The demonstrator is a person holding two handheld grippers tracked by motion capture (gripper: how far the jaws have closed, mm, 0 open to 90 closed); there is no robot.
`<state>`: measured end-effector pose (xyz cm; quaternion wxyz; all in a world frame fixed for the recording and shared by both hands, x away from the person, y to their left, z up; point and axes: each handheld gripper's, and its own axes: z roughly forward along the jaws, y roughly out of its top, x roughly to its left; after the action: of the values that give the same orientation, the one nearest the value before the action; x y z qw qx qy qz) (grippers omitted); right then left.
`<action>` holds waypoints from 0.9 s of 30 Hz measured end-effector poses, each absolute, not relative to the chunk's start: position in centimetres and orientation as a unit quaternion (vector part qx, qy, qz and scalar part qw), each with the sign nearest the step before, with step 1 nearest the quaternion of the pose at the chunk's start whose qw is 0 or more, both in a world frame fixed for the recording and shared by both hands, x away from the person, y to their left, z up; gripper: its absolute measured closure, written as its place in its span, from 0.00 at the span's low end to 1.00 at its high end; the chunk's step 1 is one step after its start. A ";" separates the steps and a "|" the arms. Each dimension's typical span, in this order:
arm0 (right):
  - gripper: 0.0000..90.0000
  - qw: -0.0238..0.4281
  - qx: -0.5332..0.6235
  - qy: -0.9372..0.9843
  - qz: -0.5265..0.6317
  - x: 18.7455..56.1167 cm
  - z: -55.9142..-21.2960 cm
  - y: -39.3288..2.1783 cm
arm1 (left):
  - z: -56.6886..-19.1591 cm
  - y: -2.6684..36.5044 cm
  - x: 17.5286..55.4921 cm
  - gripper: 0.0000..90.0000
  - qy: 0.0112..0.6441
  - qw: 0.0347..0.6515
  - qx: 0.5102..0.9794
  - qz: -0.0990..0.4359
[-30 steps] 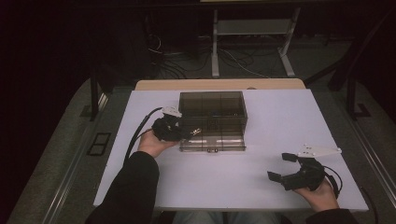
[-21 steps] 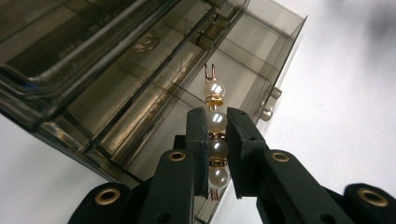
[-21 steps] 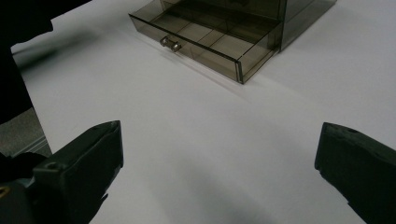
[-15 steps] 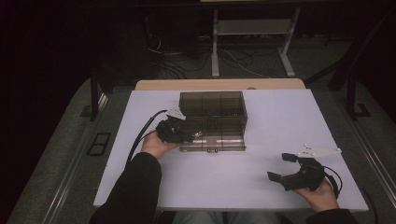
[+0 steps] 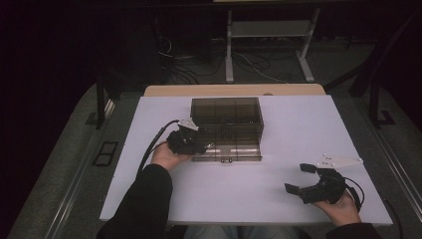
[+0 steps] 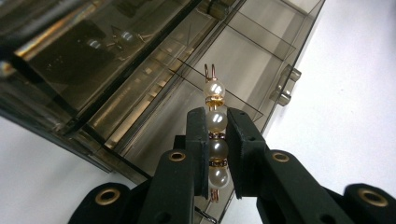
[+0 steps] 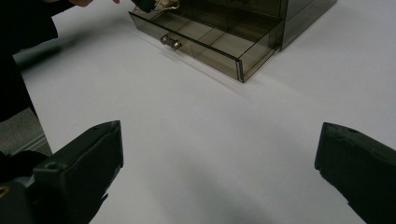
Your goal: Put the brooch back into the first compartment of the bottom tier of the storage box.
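Observation:
My left gripper point(image 6: 216, 113) is shut on a gold wire pin strung with several cream pearls point(image 6: 214, 89). The pin stands upright between the pads and its top pokes out above them. It hangs over the left end of the pulled-out drawer point(image 6: 243, 70) of a smoky clear box point(image 5: 226, 113). In the high view the left gripper point(image 5: 204, 146) is at the drawer's point(image 5: 238, 149) left side. My right gripper point(image 5: 301, 178) rests near the table's front right, jaws wide open and empty; it point(image 7: 219, 158) faces the drawer point(image 7: 210, 44) from a distance.
The drawer has dividers and a small metal knob point(image 7: 170, 42) on its front. The white tabletop point(image 5: 298, 129) spreads around the box, with its edges close to the right hand. Cables and metal stand legs point(image 5: 229, 50) lie on the floor behind the table.
The left gripper with the pearl pin has shifted slightly nearer and rightward along the drawer's left end. The right gripper has stayed in place.

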<state>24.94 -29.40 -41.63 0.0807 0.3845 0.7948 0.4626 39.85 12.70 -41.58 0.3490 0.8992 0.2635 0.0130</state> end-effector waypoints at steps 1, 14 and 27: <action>0.01 0.081 0.384 0.795 0.463 24.9 -41.6 -29.4 | -41.7 12.6 39.8 0.87 0.267 0.350 0.898 0.012; 0.01 0.078 0.386 0.795 0.462 24.9 -41.6 -29.3 | -42.5 12.3 40.2 0.87 0.270 0.334 0.903 0.014; 0.01 0.077 0.386 0.795 0.462 24.9 -41.6 -29.3 | -42.9 12.1 40.3 0.87 0.276 0.330 0.903 0.013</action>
<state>24.88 -29.34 -41.61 0.0770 0.3856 0.7948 0.4622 40.28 12.06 -42.89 0.3296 0.9028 0.2759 0.0128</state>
